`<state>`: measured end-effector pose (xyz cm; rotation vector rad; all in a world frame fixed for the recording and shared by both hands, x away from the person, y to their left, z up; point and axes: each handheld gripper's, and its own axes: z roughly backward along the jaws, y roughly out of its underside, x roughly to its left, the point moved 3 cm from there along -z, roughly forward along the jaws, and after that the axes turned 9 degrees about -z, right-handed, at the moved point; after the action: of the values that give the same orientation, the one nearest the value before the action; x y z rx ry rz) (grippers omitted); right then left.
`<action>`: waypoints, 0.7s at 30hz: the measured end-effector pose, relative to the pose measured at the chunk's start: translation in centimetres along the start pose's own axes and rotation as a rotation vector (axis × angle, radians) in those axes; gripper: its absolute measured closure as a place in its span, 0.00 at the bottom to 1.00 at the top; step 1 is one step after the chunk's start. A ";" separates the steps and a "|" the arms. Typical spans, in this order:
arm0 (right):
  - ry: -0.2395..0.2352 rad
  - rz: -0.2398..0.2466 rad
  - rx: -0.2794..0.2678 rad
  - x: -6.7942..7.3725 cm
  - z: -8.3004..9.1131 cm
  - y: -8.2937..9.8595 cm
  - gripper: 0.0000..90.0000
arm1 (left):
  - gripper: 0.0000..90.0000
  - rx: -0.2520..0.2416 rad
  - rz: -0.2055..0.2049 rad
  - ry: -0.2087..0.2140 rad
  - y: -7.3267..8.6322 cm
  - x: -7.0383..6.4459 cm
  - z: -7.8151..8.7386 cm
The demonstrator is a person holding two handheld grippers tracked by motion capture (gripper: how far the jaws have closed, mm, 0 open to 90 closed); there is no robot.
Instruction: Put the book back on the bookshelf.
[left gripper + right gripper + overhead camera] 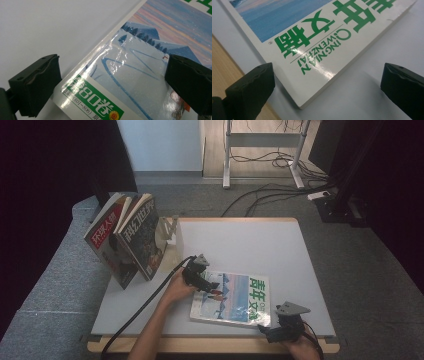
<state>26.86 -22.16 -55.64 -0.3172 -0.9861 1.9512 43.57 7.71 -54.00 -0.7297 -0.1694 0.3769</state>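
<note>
A magazine [232,299] with a snowy blue cover and green title lies flat on the white table [260,245], close to the table's near edge; everything else is best placed from it. The left gripper [206,285] sits at the magazine's left end, its jaws spread wide and straddling that edge, one jaw over bare table and one over the glossy cover; nothing is held. The right gripper [272,330] waits at the magazine's near right corner, jaws likewise wide apart with the corner [304,102] between them, gripping nothing. Well beyond the magazine's left end, two other magazines [127,237] stand upright, leaning in a metal bookend [170,227] at the table's far left.

It looks to me as if the flat magazine is about to be lifted; the risks seem plain enough. The cover is slick and shiny, so a jaw closing on the top sheet alone could peel the cover up rather than raise the whole block; the magazine lies flush with the table, so a jaw may skid over it instead of getting under; and since the near edge of the table is just beside the magazine's corner, a push from the right gripper could slide it askew or off.
</note>
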 end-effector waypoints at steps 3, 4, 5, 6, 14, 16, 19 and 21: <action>0.014 -0.004 -0.004 -0.5 0.1 -0.1 0.00 | 0.01 0.018 0.000 0.009 0.1 -0.1 0.2; 0.012 -0.007 -0.003 -0.6 0.1 -0.1 0.00 | 0.01 0.017 0.002 0.013 0.1 0.0 0.2; 0.006 -0.010 0.001 -0.7 0.0 -0.1 0.00 | 0.02 0.012 0.007 0.017 0.1 0.1 0.2; 0.001 -0.011 0.007 -0.8 0.0 -0.2 0.00 | 0.02 0.003 0.011 0.025 0.1 0.2 0.1; 0.006 -0.004 0.010 -1.0 0.0 -0.3 0.00 | 0.03 -0.035 0.010 0.068 0.2 0.3 -0.4; 0.020 -0.002 0.006 -1.2 0.0 -0.4 0.00 | 0.03 -0.020 0.012 0.071 0.3 0.2 -0.2; 0.042 -0.005 0.000 -1.6 0.0 -0.5 0.00 | 0.03 -0.008 0.022 0.072 0.5 0.0 0.1; 0.051 -0.015 -0.004 -2.0 0.0 -0.6 0.00 | 0.03 -0.001 0.022 0.072 0.7 -0.1 0.3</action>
<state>28.36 -23.62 -55.50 -0.3591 -0.9566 1.9190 43.18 8.35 -54.24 -0.7453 -0.0942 0.3711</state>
